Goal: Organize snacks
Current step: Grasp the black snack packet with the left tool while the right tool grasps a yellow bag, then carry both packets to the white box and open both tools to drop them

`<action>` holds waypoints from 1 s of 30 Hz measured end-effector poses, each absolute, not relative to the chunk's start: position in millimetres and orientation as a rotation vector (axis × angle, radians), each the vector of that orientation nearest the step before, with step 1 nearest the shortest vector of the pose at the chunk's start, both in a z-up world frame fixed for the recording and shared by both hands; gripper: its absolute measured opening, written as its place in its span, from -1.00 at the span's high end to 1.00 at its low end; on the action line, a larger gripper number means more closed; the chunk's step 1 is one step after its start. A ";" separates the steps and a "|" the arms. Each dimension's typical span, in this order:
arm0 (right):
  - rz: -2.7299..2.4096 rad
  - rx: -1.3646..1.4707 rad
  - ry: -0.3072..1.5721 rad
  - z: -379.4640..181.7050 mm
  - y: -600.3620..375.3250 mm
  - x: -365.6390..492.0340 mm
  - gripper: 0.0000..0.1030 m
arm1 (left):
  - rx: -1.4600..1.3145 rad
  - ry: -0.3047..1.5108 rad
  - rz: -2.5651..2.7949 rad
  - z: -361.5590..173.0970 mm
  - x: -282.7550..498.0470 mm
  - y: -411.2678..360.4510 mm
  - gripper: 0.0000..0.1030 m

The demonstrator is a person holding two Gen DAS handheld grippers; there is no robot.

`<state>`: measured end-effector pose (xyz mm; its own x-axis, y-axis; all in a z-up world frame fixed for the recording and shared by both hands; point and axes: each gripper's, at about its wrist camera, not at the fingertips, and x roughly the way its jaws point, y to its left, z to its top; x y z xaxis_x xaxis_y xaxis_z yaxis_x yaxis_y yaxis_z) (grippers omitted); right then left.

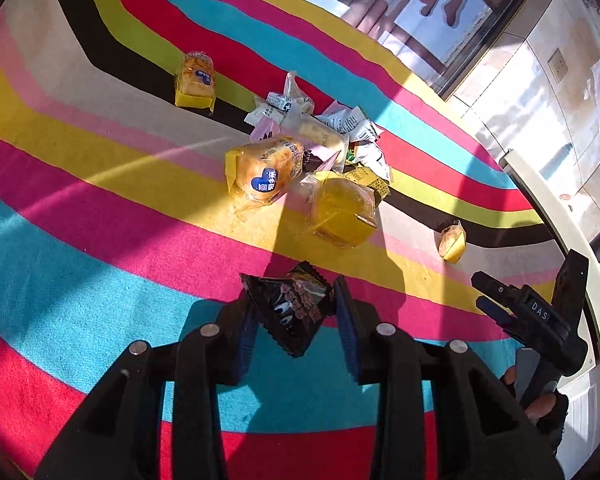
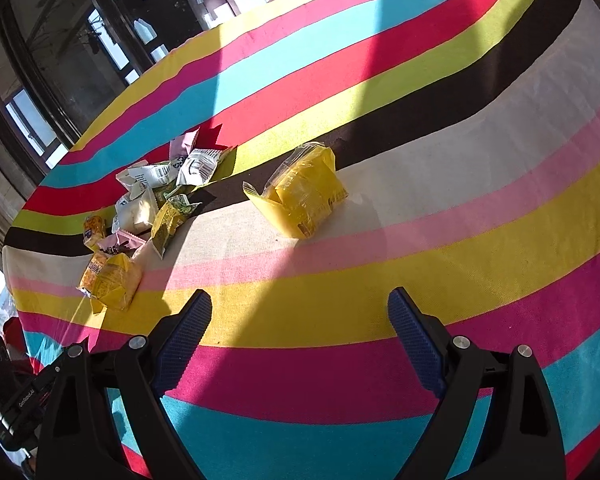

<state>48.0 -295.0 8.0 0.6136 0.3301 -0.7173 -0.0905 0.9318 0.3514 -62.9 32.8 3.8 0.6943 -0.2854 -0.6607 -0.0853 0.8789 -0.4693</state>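
While the left gripper (image 1: 294, 322) squeezes one small dark packet (image 1: 292, 310) between its jaws, most snacks sit jumbled in a pile (image 1: 316, 140) beyond them. The right gripper (image 2: 300, 340) gapes wide, a yellow bag (image 2: 304, 196) just ahead. Sorting looks barely begun.

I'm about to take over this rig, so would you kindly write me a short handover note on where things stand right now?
Left gripper: shut on a small black snack packet, lifted off the striped tablecloth.
Right gripper: open, empty, above the cloth.
Snacks: mixed pile of small packets still heaped; one yellow bread pack lies alone ahead of the right gripper, another beyond the pile.
Done: one packet picked.
Left: place it, then sort the pile and the loose bread packs.
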 end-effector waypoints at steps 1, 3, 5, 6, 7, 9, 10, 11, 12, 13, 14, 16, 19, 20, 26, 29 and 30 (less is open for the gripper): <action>0.239 0.271 0.883 8.9 -292.8 55.8 -0.68 | -0.494 0.806 -0.125 4.0 -62.0 31.1 0.30; 0.192 0.214 0.893 9.3 -286.8 73.6 -0.68 | -0.503 0.808 -0.135 3.5 -60.9 30.3 0.30; 0.166 0.193 0.908 6.5 -280.8 93.1 -0.69 | -0.505 0.802 -0.142 2.6 -62.1 32.3 0.30; 0.161 0.176 0.911 6.2 -276.4 101.8 -0.69 | -0.503 0.802 -0.145 2.4 -61.7 32.4 0.29; 0.154 0.154 0.918 5.4 -271.9 109.8 -0.69 | -0.502 0.803 -0.146 2.1 -61.8 32.3 0.29; 0.146 0.116 0.924 3.9 -265.6 121.3 -0.68 | -0.503 0.806 -0.147 1.1 -61.8 32.4 0.29; 0.145 0.086 0.928 2.7 -262.6 124.1 -0.65 | -0.502 0.807 -0.149 0.5 -61.3 33.6 0.28; 0.148 0.053 0.922 2.9 -260.2 124.0 -0.48 | -0.501 0.809 -0.151 0.2 -61.2 33.2 0.28; 0.152 0.029 0.903 4.0 -258.6 120.1 -0.06 | -0.500 0.812 -0.153 0.0 -60.7 33.0 0.28; 0.167 0.027 0.890 4.4 -258.5 114.1 -0.05 | -0.499 0.813 -0.155 -0.3 -60.5 32.9 0.27; 0.192 0.036 0.879 5.4 -258.9 105.3 -0.05 | -0.499 0.813 -0.156 -0.5 -60.7 33.0 0.27; 0.240 0.053 0.851 8.2 -259.1 80.1 -0.03 | -0.499 0.812 -0.160 -0.5 -60.3 33.4 0.27; 0.335 0.107 0.800 16.1 -260.1 32.3 -0.03 | -0.500 0.810 -0.163 -0.4 -59.3 34.3 0.27; 0.360 0.122 0.790 18.2 -260.1 17.4 -0.03 | -0.500 0.807 -0.164 -0.3 -59.5 34.6 0.27; 0.438 0.139 0.791 22.3 -246.5 -26.4 -0.03 | -0.505 0.771 -0.188 3.0 -63.8 35.7 0.27; 0.448 0.161 0.791 24.2 -249.3 -26.2 -0.03 | -0.508 0.704 -0.212 11.1 -75.4 37.3 0.27; 0.452 0.177 0.799 20.6 -248.6 -23.5 -0.04 | -0.512 0.679 -0.216 14.4 -80.9 38.1 0.27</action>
